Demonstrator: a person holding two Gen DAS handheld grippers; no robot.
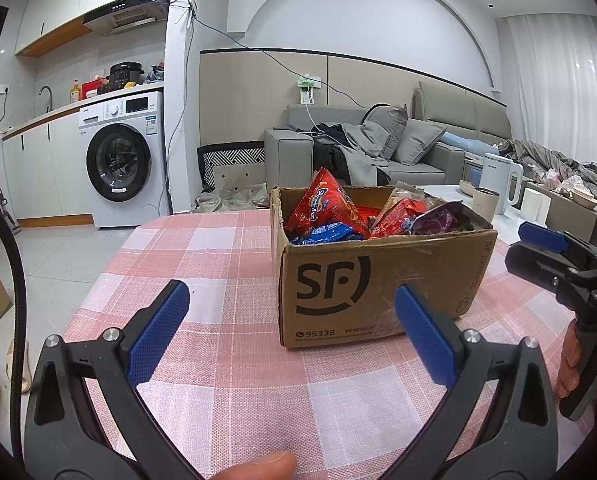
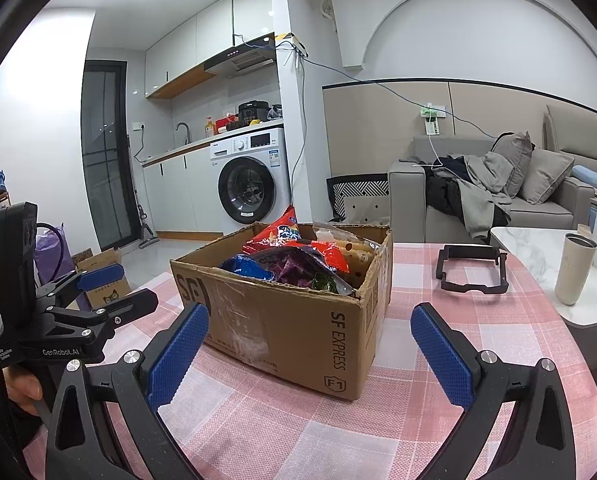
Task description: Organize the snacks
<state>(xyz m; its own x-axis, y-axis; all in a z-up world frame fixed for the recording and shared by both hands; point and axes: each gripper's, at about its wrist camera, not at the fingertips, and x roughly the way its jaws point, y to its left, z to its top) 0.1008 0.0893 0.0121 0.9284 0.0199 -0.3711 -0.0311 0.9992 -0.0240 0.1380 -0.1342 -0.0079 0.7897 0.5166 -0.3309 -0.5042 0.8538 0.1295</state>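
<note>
Snacks [image 1: 338,212] fill a brown cardboard box [image 1: 374,284].

Open brown cardboard box [image 1: 378,280] upright on pink checked cloth, stuffed with red, blue, purple snack packets [image 1: 324,208]

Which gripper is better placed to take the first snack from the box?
Probably the right gripper: it directly faces the cardboard box, jaws open. The left gripper, also open, points left of the box's centre.

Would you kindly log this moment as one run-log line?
left gripper: open, empty | right gripper: open, empty | cardboard box: on table, full of snack packets | stage: pre-grasp
</note>
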